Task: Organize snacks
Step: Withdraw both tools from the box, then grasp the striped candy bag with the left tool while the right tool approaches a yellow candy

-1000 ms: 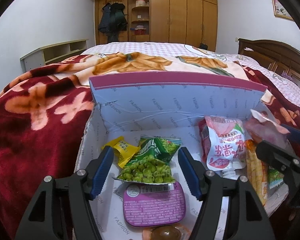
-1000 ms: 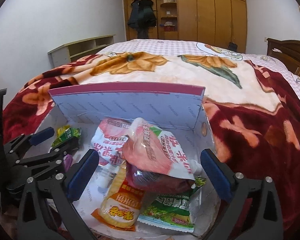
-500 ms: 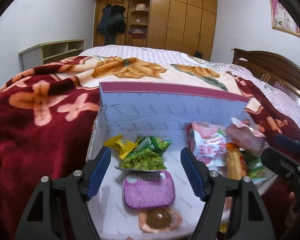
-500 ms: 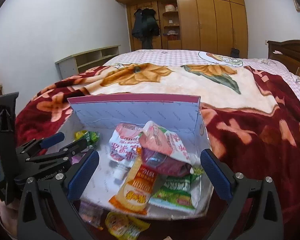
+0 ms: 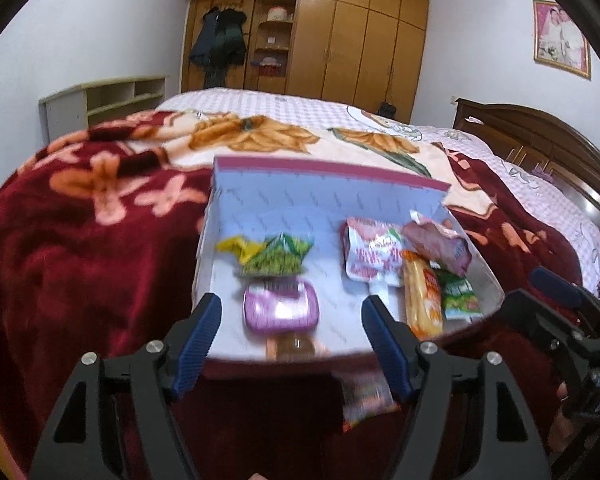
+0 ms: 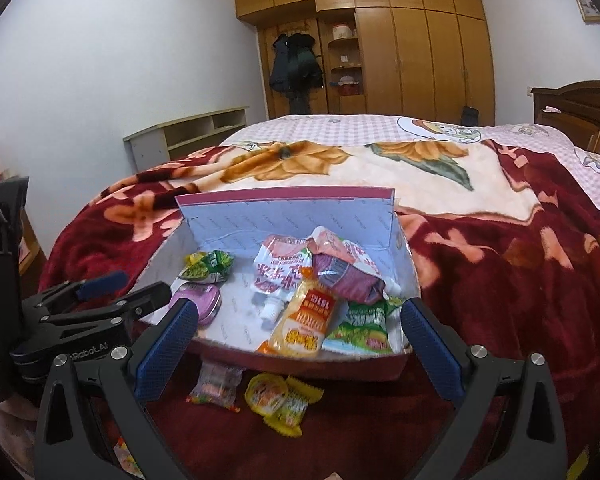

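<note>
1. The left gripper (image 5: pixel 291 340) is held with its blue-padded fingers (image 5: pixel 198 344) spread and nothing between them, short of the near edge of the box (image 5: pixel 324 200).
2. The right gripper (image 6: pixel 298 344) is likewise spread wide and empty; the box's near rim is framed between its fingers (image 6: pixel 428 350).
3. Seen from the left wrist, a purple tin (image 5: pixel 281 307) lies at 12 o'clock just past the fingers, with a green pea packet (image 5: pixel 278 259) and a yellow sachet (image 5: pixel 236 246) beyond it.
4. At 1 o'clock a white-and-red spout pouch (image 5: pixel 374 256), an orange packet (image 5: pixel 422 300), a green bag (image 5: pixel 458 294) and a purple-red bag (image 5: pixel 440 246) are piled toward the box's right side.
5. In the right wrist view, loose snacks are seen on the red blanket (image 6: pixel 500 280) outside the box: a clear candy bag (image 6: pixel 216 386) at 11 o'clock and yellow packets (image 6: pixel 284 398) at 12 o'clock, below the rim.
6. The step in hand is judged to be a pause between picks, with most snacks boxed and a few strays left.
7. The next move is judged to call for one gripper to be lowered onto a stray packet and pinched across a thin edge.
8. The word "FASHION" is printed repeatedly on the box lining, though blurred here; Chinese characters on the pouches cannot be read reliably.
</note>
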{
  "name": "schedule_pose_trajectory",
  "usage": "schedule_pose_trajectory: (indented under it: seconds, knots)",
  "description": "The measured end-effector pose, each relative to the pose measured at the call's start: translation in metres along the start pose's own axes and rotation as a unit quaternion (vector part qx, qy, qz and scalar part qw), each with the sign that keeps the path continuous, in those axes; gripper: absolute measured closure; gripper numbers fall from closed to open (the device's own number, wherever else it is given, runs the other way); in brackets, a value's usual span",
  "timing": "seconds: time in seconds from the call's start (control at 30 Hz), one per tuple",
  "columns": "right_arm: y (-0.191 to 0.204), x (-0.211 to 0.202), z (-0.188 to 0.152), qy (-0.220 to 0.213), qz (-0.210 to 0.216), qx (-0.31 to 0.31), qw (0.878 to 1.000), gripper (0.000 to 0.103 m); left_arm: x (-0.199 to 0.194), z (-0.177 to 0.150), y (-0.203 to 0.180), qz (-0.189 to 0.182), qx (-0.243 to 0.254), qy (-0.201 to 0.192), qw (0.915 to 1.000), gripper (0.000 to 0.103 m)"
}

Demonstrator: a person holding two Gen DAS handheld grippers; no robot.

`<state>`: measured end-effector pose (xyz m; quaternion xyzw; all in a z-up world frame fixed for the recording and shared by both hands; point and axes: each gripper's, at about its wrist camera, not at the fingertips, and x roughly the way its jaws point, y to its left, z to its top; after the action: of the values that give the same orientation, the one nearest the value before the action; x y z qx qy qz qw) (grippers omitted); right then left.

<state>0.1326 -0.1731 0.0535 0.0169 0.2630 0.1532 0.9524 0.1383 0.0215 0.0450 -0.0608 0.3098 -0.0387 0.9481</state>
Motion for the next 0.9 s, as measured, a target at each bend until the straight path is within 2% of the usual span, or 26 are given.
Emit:
schedule_pose_trajectory:
  seconds: [0.2, 0.43, 0.73, 0.9]
  knots:
    - [-0.002, -0.015, -0.02, 0.0, -0.01, 0.017, 1.0, 0.0, -0.006, -0.018, 0.003, -0.025, -0.02, 0.028, 0.9991, 0.027]
    - [-0.005, -0.022, -0.048, 0.02, -0.047, 0.011, 0.999, 0.0, -0.002, -0.037, -0.021, -0.035, 0.005, 0.057, 0.9977, 0.027]
    - [-0.016, -0.015, -0.068, 0.044, -0.051, 0.029, 0.997, 0.0, 0.014, -0.052, -0.042, -0.017, 0.023, 0.09, 0.9955, 0.027]
    - [-0.018, -0.011, -0.076, 0.057, -0.035, 0.041, 0.997, 0.0, 0.023, -0.053, -0.05, 0.0, 0.031, 0.1, 0.9945, 0.027]
